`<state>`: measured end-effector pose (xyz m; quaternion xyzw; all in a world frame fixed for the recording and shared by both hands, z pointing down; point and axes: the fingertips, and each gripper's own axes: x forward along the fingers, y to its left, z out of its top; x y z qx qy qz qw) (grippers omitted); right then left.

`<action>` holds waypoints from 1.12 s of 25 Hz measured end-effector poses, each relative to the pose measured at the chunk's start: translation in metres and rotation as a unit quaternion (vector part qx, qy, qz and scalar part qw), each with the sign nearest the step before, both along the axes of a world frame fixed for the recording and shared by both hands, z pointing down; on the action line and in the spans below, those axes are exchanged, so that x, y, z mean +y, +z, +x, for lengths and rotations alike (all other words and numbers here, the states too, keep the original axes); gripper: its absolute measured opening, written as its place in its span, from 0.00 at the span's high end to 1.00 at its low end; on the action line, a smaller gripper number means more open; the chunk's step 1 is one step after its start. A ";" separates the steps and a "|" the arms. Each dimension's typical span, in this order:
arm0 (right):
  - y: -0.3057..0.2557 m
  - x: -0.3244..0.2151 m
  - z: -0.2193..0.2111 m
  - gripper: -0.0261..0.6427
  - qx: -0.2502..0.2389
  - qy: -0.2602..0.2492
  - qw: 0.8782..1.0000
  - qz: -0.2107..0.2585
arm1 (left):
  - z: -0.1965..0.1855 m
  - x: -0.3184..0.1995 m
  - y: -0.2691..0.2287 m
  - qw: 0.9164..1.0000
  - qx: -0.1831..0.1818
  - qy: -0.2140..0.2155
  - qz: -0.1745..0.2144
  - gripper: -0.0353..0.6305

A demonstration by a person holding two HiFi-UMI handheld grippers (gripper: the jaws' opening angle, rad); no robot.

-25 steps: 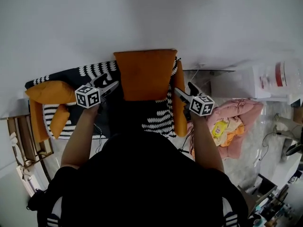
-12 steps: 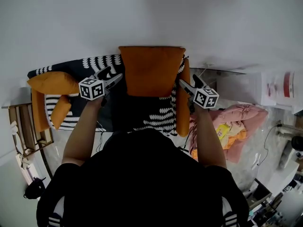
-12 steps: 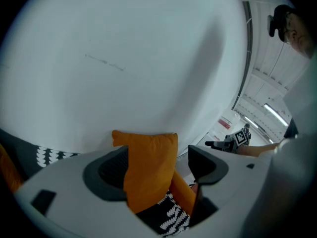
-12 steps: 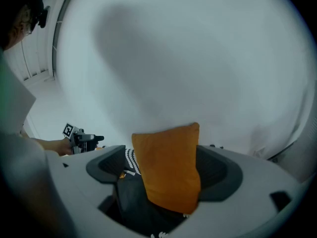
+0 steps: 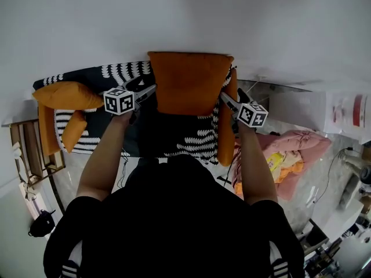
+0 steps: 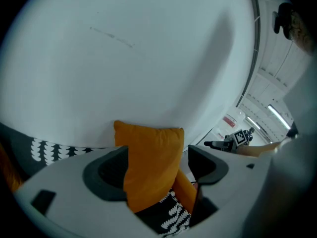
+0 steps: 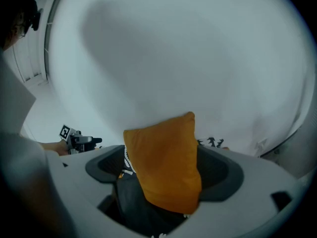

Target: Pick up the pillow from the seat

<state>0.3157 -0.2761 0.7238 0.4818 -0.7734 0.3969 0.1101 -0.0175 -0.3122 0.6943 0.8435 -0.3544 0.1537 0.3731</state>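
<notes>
**Lined up on the pillow, grasp not made yet**

Step in hand: setting up a two-sided grab.

- Left gripper (image 5: 148, 87) is sitting at the left edge of the orange pillow (image 5: 190, 83), and right gripper (image 5: 229, 99) is sitting at its right edge. Both are pointing downward.
- Left jaws are standing apart with the pillow edge between them and a gap showing on one side, so released, not clamping.
- Right jaws have just been opening. The pillow edge is showing between them too, with no squeeze that I can see.
- Pillow is standing upright on the patterned seat (image 5: 191, 141), leaning against the wall (image 5: 185, 16), not lifted.

Next, my read: get both grippers deeper over the edges, close them together, then lift evenly. It looks soft, so a shallow bite is risking a slip.
</notes>
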 end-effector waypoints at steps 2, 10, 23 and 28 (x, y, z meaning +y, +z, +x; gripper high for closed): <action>0.005 -0.005 0.003 0.30 0.002 0.003 1.000 -0.003 | 0.003 -0.003 0.005 1.000 -0.002 0.001 -0.001 0.39; 0.032 -0.023 0.003 0.30 0.004 0.000 1.000 -0.017 | -0.006 -0.019 0.033 1.000 -0.019 -0.013 -0.008 0.38; 0.071 -0.054 -0.001 0.28 0.002 -0.017 0.999 -0.030 | 0.006 -0.055 0.070 0.999 -0.029 -0.019 -0.021 0.37; 0.081 -0.070 0.003 0.28 -0.004 -0.010 0.999 -0.035 | 0.012 -0.067 0.093 0.999 -0.034 -0.011 -0.034 0.33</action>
